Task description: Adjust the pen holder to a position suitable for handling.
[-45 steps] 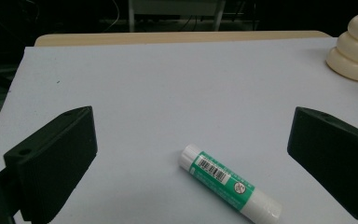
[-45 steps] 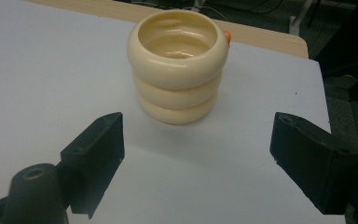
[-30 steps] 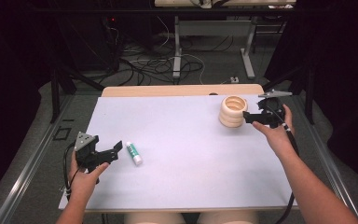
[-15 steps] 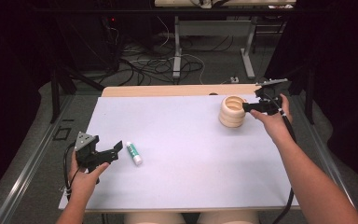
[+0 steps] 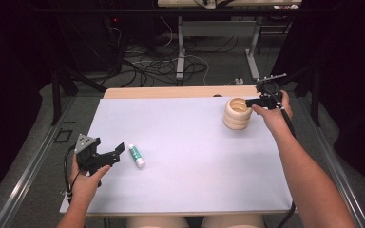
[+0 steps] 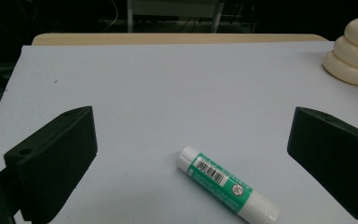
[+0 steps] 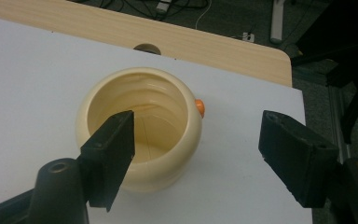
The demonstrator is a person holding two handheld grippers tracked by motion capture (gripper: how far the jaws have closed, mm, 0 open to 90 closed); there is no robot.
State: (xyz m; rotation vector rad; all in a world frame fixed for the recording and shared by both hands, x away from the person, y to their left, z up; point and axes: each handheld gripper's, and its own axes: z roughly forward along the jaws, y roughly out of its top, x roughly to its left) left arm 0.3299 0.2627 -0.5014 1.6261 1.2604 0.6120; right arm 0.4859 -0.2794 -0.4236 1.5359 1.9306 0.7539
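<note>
A green and white glue stick (image 5: pixel 136 156) lies on the white mat (image 5: pixel 185 156) at the front left. Just left of it my left gripper (image 5: pixel 114 153) is held open. In the left gripper view the stick (image 6: pixel 228 184) lies on the mat between the wide-apart jaws of the left gripper (image 6: pixel 191 163). A cream ribbed cup (image 5: pixel 237 114) stands upright at the back right. My right gripper (image 5: pixel 252 101) hovers open at its right rim. In the right gripper view, one jaw of the right gripper (image 7: pixel 198 158) is over the cup's (image 7: pixel 140 126) mouth, the other outside. The cup looks empty.
A small orange knob (image 7: pixel 199 108) sticks out of the cup's rim. The wooden tabletop (image 5: pixel 171 91) shows behind the mat, with a round hole (image 7: pixel 145 48) in it. Cables (image 5: pixel 157 61) and table legs fill the floor beyond. Metal rails run along both sides.
My right gripper has moved away from me and up, to the cup's right rim. The left gripper and the glue stick have stayed still.
</note>
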